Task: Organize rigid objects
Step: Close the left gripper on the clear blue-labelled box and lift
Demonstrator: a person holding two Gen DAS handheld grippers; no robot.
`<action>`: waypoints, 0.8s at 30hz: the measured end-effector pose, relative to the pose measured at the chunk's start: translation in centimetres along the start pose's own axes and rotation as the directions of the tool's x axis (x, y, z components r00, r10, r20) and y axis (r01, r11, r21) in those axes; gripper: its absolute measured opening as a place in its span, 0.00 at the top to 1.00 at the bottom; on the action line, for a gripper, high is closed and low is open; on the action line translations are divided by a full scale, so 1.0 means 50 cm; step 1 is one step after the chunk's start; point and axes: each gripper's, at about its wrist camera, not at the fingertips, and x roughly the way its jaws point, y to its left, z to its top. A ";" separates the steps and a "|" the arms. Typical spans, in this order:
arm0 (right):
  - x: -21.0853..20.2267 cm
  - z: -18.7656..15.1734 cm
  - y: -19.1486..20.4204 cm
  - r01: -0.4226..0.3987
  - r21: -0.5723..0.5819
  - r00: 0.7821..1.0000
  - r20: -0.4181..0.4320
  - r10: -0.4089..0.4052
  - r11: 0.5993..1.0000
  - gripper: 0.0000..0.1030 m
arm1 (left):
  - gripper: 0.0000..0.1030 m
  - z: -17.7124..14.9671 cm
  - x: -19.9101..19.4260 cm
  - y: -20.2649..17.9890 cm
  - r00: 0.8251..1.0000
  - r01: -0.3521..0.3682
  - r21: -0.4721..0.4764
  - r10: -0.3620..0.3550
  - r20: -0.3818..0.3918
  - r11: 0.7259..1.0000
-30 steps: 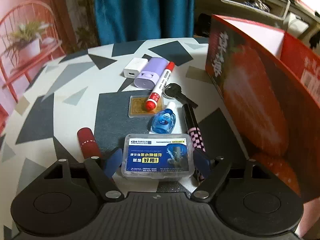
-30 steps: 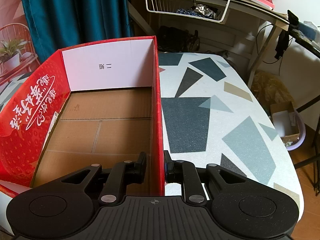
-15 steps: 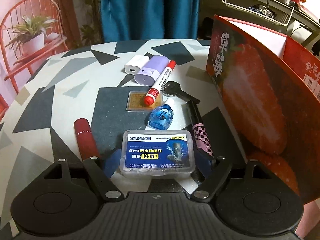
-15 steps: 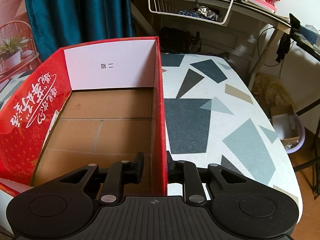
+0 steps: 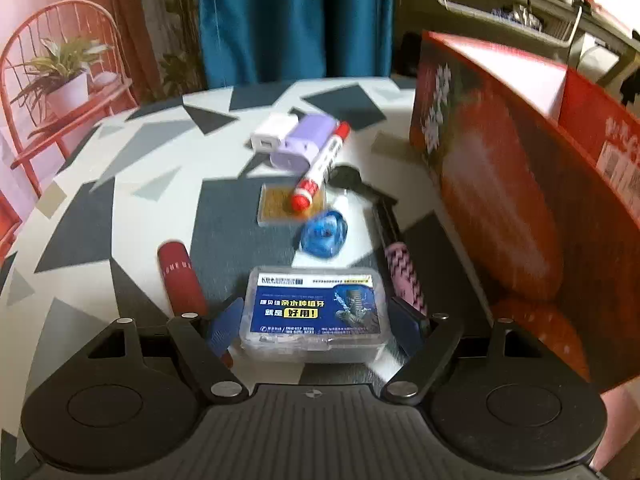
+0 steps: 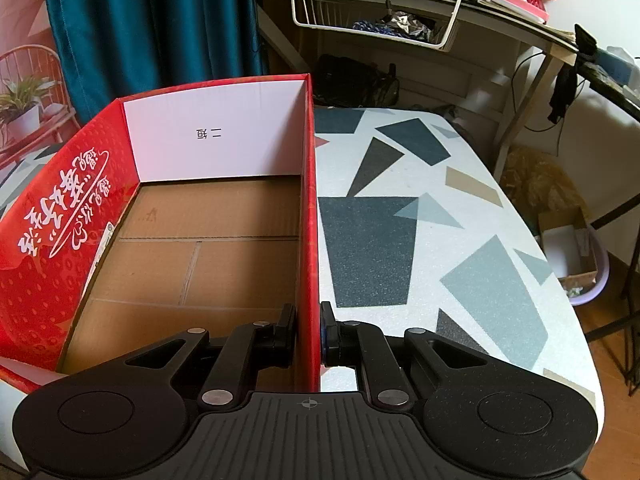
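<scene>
My left gripper [image 5: 316, 320] holds a clear plastic case with a blue label [image 5: 315, 312] between its blue pads, raised above the table. Below lie a dark red tube [image 5: 180, 280], a pink-black checked pen [image 5: 402, 272], a blue bottle [image 5: 323, 234], a red marker [image 5: 320, 168], a gold card [image 5: 280, 206], a purple case [image 5: 302, 142], a white charger [image 5: 274, 132] and a black key [image 5: 352, 180]. My right gripper [image 6: 309, 330] is shut on the right wall of the red strawberry box [image 6: 308, 200], whose cardboard floor is bare. The box also shows in the left wrist view [image 5: 500, 200].
The patterned table [image 6: 420, 240] extends right of the box to a rounded edge. A desk with a wire basket [image 6: 372, 20] stands behind. A red chair with a plant [image 5: 64, 80] and a teal curtain [image 5: 292, 20] are beyond the table.
The left gripper has closed on the blue-labelled case and lifted it; the table items look further away. The right gripper stays clamped on the box wall.
</scene>
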 end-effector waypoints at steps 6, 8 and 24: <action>0.000 0.001 0.002 0.000 -0.007 1.000 -0.003 0.000 1.000 0.90 | 0.21 0.013 0.012 0.006 0.997 -0.006 -0.039 0.003 -0.077 0.999; 0.000 0.002 0.003 0.000 -0.007 1.000 -0.007 0.000 1.000 0.90 | 0.21 0.022 0.018 0.010 0.994 -0.007 -0.063 0.000 -0.109 0.998; -0.001 0.002 0.005 -0.008 -0.010 1.000 -0.011 0.008 1.000 0.89 | 0.21 0.049 0.010 -0.003 0.993 -0.031 -0.016 0.029 -0.118 0.999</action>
